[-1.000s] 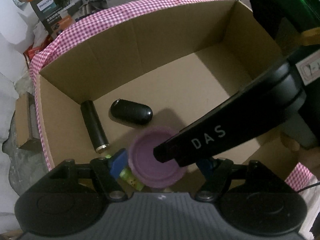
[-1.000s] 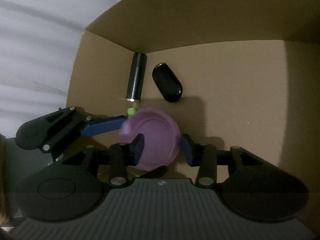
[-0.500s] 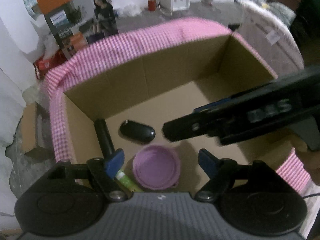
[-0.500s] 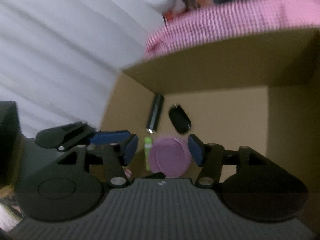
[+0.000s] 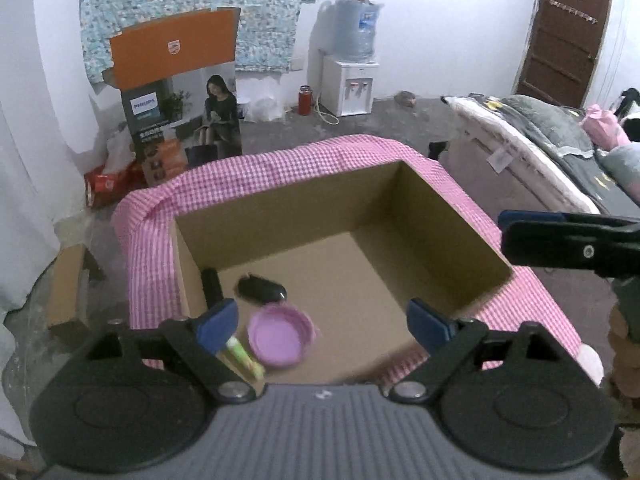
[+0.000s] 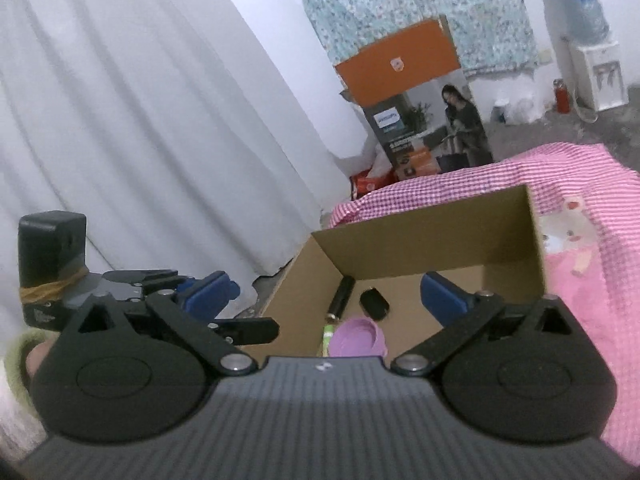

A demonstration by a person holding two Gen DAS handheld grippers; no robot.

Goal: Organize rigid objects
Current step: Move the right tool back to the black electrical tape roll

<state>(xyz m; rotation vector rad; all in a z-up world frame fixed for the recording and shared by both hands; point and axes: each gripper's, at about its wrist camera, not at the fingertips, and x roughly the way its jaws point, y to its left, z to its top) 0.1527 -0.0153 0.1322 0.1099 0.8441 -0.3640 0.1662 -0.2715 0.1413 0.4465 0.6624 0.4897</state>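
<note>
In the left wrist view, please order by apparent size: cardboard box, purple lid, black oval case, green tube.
1. cardboard box
2. purple lid
3. black oval case
The green tube is partly hidden by the gripper finger, so its rank is unsure.

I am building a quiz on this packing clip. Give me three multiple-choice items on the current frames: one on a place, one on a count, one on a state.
1. Where does the purple lid lie?
A. On the checked cloth
B. On the floor of the cardboard box
C. Between the right tongs' pads

2. How many things lie in the box?
A. Two
B. Six
C. Four

3. How do the right tongs stand?
A. Open, holding nothing
B. Shut on the lid
C. Shut on the black tube

Key: 1 B, the lid rests flat on the box floor. 2 C, lid, black tube, black oval case and green stick. 3 A, its jaws have just been opening, with nothing between the pads.
</note>
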